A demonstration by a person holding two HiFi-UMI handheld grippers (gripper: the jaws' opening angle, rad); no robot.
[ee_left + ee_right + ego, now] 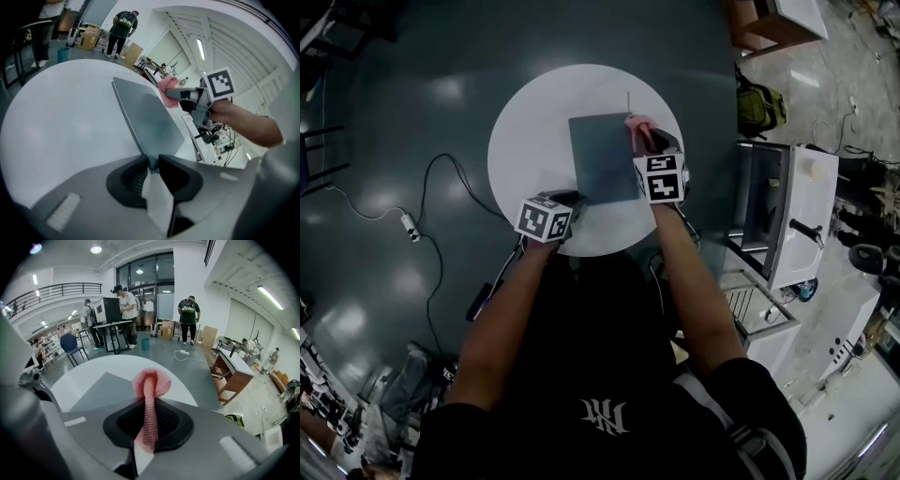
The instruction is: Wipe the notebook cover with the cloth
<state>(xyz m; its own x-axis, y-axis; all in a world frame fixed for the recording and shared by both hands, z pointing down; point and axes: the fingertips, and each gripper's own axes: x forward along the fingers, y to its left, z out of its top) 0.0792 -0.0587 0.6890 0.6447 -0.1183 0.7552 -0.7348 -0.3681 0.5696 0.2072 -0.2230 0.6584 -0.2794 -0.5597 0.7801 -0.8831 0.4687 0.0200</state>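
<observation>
A grey notebook (602, 156) lies flat on the round white table (525, 141). My left gripper (570, 200) is shut on the notebook's near left corner (149, 161) and pins it there. My right gripper (661, 142) is shut on a pink mesh cloth (149, 394), which bulges out in front of the jaws. The cloth (638, 127) hangs at the notebook's far right edge, over the cover (101, 389). In the left gripper view the right gripper (185, 96) holds the cloth (167, 89) at the far end of the notebook (147, 119).
A cable and power strip (408, 225) run over the dark floor left of the table. White cabinets (787, 220) stand to the right, with a green bag (759, 105) behind them. Several people (189, 317) stand at tables farther back in the hall.
</observation>
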